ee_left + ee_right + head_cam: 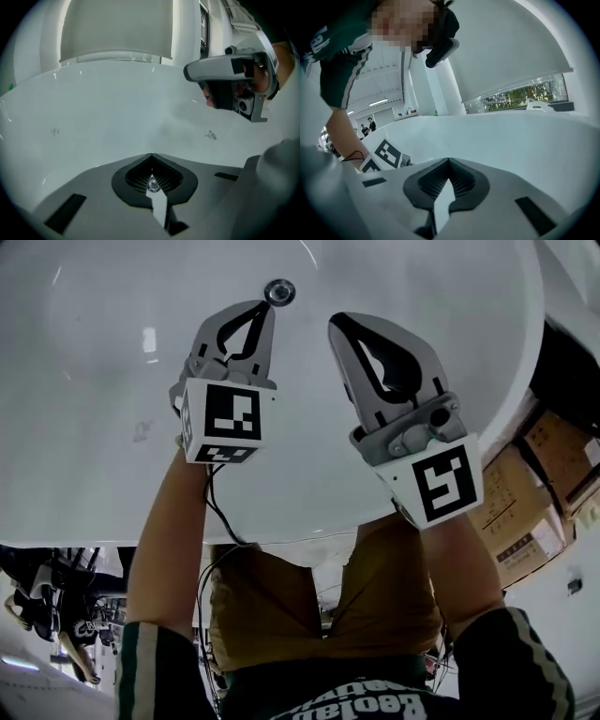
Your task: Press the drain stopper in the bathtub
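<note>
The round chrome drain stopper (pixel 279 292) sits in the floor of the white bathtub (pixel 94 427). My left gripper (pixel 269 305) is shut, and its tips hang right at the stopper's near edge; contact cannot be told. In the left gripper view the stopper (pixel 152 185) shows through the hole behind the closed tips of the left gripper (pixel 151 155). My right gripper (pixel 336 321) is shut and holds nothing, a little to the right of the stopper and apart from it. Over the tub wall, in its own view, the right gripper (pixel 449 160) has its jaws closed.
Cardboard boxes (pixel 536 493) stand outside the tub at the right. The tub rim (pixel 309 535) runs across in front of the person's body. The left gripper's marker cube (pixel 383 157) shows in the right gripper view, with people (pixel 368 126) far behind.
</note>
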The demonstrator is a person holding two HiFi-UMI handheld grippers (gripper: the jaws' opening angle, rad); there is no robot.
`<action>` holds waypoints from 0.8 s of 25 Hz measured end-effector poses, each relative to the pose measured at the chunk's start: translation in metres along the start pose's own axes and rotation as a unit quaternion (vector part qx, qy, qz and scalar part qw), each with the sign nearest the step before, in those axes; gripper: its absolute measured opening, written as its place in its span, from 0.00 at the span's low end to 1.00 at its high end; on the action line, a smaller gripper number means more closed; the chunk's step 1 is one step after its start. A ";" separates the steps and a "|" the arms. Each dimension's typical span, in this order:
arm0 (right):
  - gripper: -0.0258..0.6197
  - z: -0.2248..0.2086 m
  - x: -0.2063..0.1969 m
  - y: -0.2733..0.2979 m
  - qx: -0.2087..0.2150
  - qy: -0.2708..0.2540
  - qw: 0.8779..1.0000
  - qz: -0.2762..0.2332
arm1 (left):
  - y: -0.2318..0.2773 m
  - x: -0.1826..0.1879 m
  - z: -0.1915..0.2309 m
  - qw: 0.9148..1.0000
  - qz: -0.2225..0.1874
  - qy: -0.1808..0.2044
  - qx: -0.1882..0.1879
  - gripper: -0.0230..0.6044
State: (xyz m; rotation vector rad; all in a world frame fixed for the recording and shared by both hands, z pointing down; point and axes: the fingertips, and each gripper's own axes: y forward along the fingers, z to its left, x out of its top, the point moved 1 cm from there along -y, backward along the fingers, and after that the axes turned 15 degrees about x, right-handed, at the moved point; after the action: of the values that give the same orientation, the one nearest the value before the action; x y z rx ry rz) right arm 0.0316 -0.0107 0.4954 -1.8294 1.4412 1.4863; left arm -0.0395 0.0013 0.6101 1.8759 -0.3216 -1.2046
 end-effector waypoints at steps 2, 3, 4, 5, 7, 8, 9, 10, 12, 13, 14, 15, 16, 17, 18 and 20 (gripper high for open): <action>0.06 -0.007 -0.005 0.007 -0.001 -0.008 1.000 0.004 | 0.015 -0.015 -0.006 1.000 0.008 0.001 -0.006 0.05; 0.06 -0.009 -0.007 0.009 0.001 -0.009 1.000 0.005 | 0.021 -0.022 -0.011 1.000 0.014 0.005 -0.008 0.05; 0.06 -0.010 -0.009 0.011 0.004 -0.010 1.000 0.006 | 0.027 -0.029 -0.015 1.000 0.020 0.009 -0.011 0.05; 0.06 -0.010 -0.012 0.012 0.008 -0.012 1.000 0.010 | 0.033 -0.036 -0.019 0.999 0.027 0.012 -0.012 0.05; 0.06 -0.013 -0.020 0.014 0.011 -0.020 1.000 0.021 | 0.046 -0.048 -0.026 0.999 0.042 0.013 -0.014 0.05; 0.06 -0.016 -0.023 0.016 0.010 -0.020 0.999 0.026 | 0.053 -0.054 -0.027 0.999 0.049 0.013 -0.014 0.05; 0.06 -0.019 -0.027 0.017 0.006 -0.017 0.999 0.029 | 0.060 -0.060 -0.029 0.998 0.055 0.012 -0.014 0.05; 0.06 -0.021 -0.031 0.019 0.001 -0.011 0.999 0.031 | 0.066 -0.066 -0.031 0.998 0.062 0.012 -0.015 0.05; 0.06 -0.024 -0.039 0.019 -0.006 0.005 0.999 0.037 | 0.076 -0.077 -0.037 0.997 0.076 0.012 -0.016 0.05; 0.06 -0.025 -0.042 0.019 -0.007 0.011 0.999 0.042 | 0.082 -0.082 -0.038 0.996 0.083 0.012 -0.015 0.05; 0.06 -0.025 -0.044 0.020 -0.007 0.016 0.999 0.048 | 0.087 -0.086 -0.040 0.996 0.090 0.013 -0.014 0.05; 0.06 -0.026 -0.047 0.020 -0.006 0.022 0.998 0.054 | 0.093 -0.091 -0.040 0.995 0.098 0.013 -0.013 0.05; 0.06 -0.027 -0.049 0.019 -0.007 0.031 0.998 0.060 | 0.098 -0.096 -0.040 0.994 0.105 0.013 -0.013 0.05; 0.06 -0.029 -0.050 0.019 -0.009 0.040 0.997 0.065 | 0.104 -0.100 -0.040 0.994 0.110 0.013 -0.012 0.05; 0.06 -0.032 -0.052 0.018 -0.013 0.050 0.996 0.067 | 0.110 -0.104 -0.039 0.993 0.115 0.014 -0.012 0.05; 0.06 -0.038 -0.055 0.017 -0.024 0.063 0.995 0.070 | 0.120 -0.107 -0.041 0.992 0.123 0.022 -0.011 0.05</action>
State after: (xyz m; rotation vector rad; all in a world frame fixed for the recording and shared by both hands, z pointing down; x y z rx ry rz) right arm 0.0396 -0.0219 0.5626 -1.9158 1.6370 1.5076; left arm -0.0324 0.0162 0.7756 1.7820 -0.4970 -0.9960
